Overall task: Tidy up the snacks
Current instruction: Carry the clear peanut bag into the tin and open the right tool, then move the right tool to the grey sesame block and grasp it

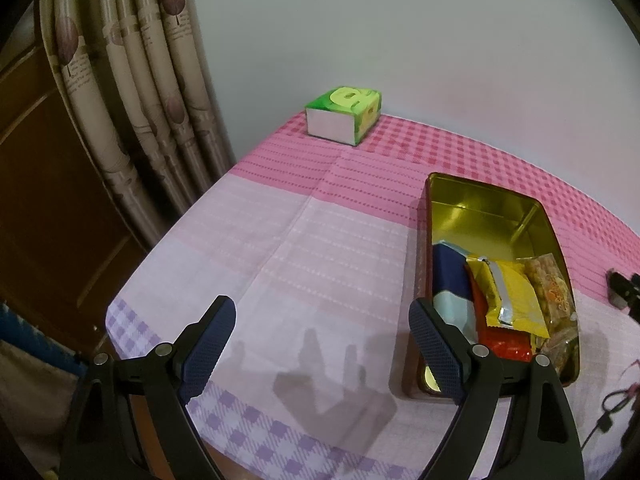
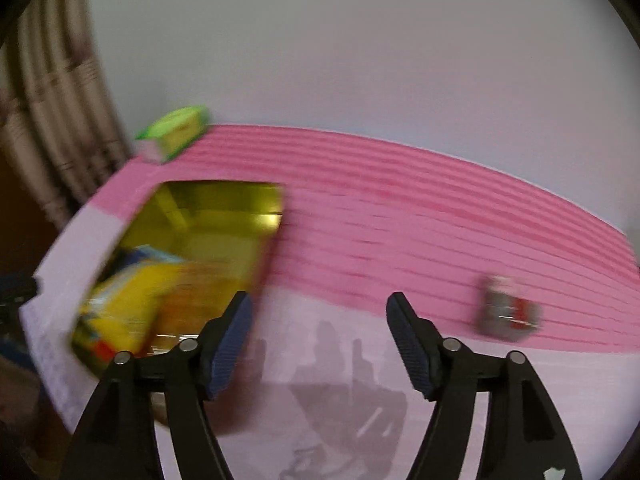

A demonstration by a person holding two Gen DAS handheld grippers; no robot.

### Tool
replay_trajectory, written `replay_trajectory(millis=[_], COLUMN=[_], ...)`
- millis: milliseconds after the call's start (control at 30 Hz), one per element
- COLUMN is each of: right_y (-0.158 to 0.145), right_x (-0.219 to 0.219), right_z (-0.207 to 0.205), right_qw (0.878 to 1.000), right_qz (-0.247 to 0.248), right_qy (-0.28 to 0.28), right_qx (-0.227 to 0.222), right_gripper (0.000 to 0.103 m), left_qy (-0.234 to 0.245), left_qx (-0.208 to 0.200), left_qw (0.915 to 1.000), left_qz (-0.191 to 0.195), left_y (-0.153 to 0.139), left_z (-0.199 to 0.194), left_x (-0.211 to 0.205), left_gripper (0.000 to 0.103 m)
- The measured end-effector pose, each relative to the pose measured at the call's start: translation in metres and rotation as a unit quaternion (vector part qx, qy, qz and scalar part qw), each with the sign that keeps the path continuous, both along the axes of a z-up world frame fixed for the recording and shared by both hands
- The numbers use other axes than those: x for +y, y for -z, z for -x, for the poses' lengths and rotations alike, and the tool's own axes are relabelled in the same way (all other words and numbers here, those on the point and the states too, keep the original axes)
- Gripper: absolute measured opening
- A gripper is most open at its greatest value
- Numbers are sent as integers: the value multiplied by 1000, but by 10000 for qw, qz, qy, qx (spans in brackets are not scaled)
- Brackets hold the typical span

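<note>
An open gold tin point(image 1: 484, 208) sits on the pink checked tablecloth point(image 1: 304, 240). Its near half holds a yellow packet point(image 1: 514, 292), a blue and white packet point(image 1: 450, 276), a red packet point(image 1: 500, 346) and a clear bag of biscuits point(image 1: 558, 292). My left gripper point(image 1: 322, 312) hangs open over the cloth just left of the tin, with nothing between its fingers. The right wrist view is blurred. There my right gripper point(image 2: 320, 304) is open and empty, right of the tin point(image 2: 224, 216) and its yellow packet point(image 2: 132, 300). A small grey and red packet point(image 2: 508, 312) lies alone on the cloth to the right.
A green tissue box point(image 1: 344, 114) stands at the table's far corner by the white wall. A patterned curtain point(image 1: 132, 80) and a wooden door point(image 1: 40, 200) lie beyond the left table edge. A dark object point(image 1: 622, 292) and a cable point(image 1: 608, 412) show at the right edge.
</note>
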State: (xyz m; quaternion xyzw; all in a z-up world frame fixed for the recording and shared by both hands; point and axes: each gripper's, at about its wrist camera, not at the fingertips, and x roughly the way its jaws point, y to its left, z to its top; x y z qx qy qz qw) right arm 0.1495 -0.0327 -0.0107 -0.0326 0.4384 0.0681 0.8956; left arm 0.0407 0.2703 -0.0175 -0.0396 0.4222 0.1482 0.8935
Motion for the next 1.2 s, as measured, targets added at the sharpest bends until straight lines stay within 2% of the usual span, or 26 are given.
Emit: replay_trajectory(millis=[167,367,633,867,1200], right_y=[15,37,59,68,68], right_x=[-75,-120,-131,-134,-139], right_z=[-8,-17,-32,-39,-35], right_qw=[9958,9907,9890,9906,9934], right_qz=[203,296,323,218,67], right_qy=[883,1307,1409,1313,1133], right_qx=[131,243,309,311,167], right_gripper=[74,79,79,60,54], left_qy=[108,125,245,409,552], left_qx=[58,114,8,-44,-34], left_qw=[9999,9999,9995,9985,9968], left_qz=[114,-4,-200,-362,-577], left_y=[2,9,13,16,19], left_z=[-2,-5,-6,-6,-6], left_x=[-3,-8,-17,-27,-47], left_gripper=[89,89,89,89,89])
